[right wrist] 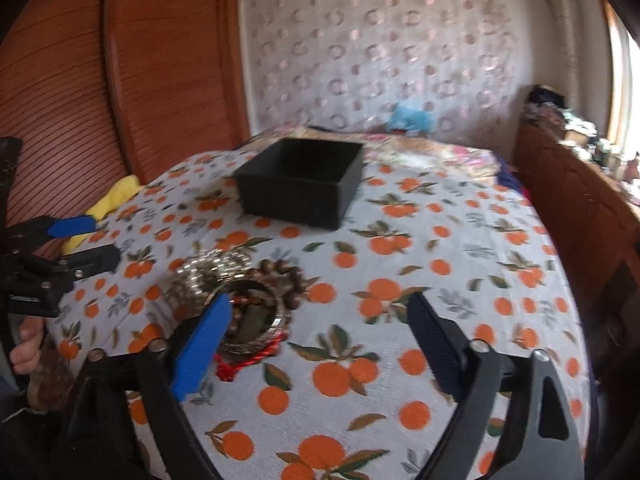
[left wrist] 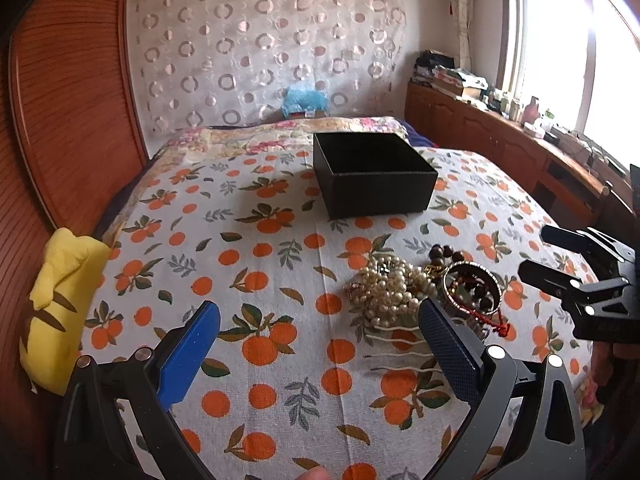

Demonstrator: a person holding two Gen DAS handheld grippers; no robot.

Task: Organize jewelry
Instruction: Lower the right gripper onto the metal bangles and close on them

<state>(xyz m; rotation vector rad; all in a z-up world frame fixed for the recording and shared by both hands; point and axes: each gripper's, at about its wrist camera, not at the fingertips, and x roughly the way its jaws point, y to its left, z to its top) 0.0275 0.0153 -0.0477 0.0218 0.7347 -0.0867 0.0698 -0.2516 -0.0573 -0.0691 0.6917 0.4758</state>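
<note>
A heap of jewelry lies on the orange-print cloth: a pearl necklace (left wrist: 386,292), a metal bangle (left wrist: 472,286) with a red cord, and dark wooden beads (left wrist: 444,256). An open black box (left wrist: 372,172) stands empty behind it. My left gripper (left wrist: 320,320) is open, low over the cloth, with the pearls just beyond its right finger. My right gripper (right wrist: 320,312) is open; the bangle (right wrist: 252,316) lies by its left finger. The box also shows in the right wrist view (right wrist: 300,180). Each gripper appears in the other's view, the right one (left wrist: 536,250) and the left one (right wrist: 100,240).
A yellow plush (left wrist: 60,300) lies at the cloth's left edge against the wooden headboard (left wrist: 72,120). A wooden cabinet (left wrist: 500,136) with clutter runs along the right under the window. A blue toy (left wrist: 304,100) sits at the far wall.
</note>
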